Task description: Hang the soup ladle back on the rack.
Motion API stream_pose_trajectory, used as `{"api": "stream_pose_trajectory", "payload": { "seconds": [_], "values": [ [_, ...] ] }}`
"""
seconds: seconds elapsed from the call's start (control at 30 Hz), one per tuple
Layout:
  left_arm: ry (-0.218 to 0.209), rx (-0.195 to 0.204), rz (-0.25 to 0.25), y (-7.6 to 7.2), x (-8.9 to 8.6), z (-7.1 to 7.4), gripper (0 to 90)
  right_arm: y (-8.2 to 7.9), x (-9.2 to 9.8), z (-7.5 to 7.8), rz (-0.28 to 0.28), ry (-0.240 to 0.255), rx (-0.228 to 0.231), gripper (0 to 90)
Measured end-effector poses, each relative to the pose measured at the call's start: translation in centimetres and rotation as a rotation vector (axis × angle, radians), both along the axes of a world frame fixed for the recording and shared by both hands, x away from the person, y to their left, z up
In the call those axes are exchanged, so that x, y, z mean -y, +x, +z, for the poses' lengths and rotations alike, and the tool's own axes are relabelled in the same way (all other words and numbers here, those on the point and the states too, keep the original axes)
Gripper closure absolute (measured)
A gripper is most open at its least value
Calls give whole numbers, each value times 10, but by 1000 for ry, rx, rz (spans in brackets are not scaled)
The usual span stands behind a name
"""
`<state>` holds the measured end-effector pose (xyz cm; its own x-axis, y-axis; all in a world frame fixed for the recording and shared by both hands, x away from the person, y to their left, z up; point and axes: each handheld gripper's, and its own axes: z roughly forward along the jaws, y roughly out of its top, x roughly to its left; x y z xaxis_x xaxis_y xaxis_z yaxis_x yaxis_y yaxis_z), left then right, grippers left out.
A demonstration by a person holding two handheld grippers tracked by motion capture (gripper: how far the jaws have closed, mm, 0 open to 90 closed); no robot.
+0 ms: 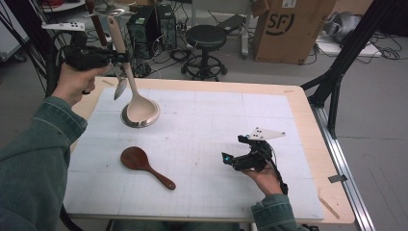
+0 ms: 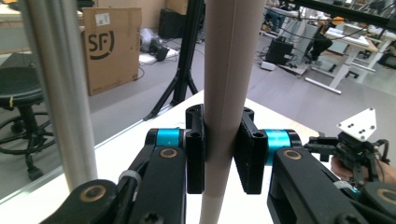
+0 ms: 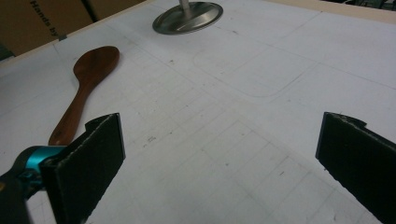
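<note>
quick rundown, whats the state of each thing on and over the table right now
left hand-held gripper: shut on the beige ladle's handle
beige ladle: held upright, bowl down by the stand's base
metal stand: upright on the mat
wooden spoon: lying flat on the mat, untouched
right hand-held gripper: open, nothing between its jaws, over the mat

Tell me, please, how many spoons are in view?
2. A beige spoon is held upright in the left gripper beside the stand's metal pole, its bowl above the stand's round base. A dark wooden spoon lies flat on the mat.
</note>
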<state>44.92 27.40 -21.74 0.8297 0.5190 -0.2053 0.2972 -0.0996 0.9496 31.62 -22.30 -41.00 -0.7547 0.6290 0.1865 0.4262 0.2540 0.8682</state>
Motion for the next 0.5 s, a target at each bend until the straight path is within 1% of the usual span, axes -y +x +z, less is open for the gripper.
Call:
{"api": "stream_pose_trajectory", "payload": {
  "seconds": [0.13,0.37,0.47,0.5],
  "values": [
    [4,-9,23,1,-2,-1,758,0,-1,-1,6,-2,-4,2],
    [11,-13,46,3,-4,-2,745,1,-2,-1,13,-1,-5,2],
    [28,-9,62,3,-4,-3,730,1,-1,-1,14,-2,-7,2],
    [45,-5,67,2,-4,-3,712,1,-1,-1,16,-2,-8,2]
  ]
}}
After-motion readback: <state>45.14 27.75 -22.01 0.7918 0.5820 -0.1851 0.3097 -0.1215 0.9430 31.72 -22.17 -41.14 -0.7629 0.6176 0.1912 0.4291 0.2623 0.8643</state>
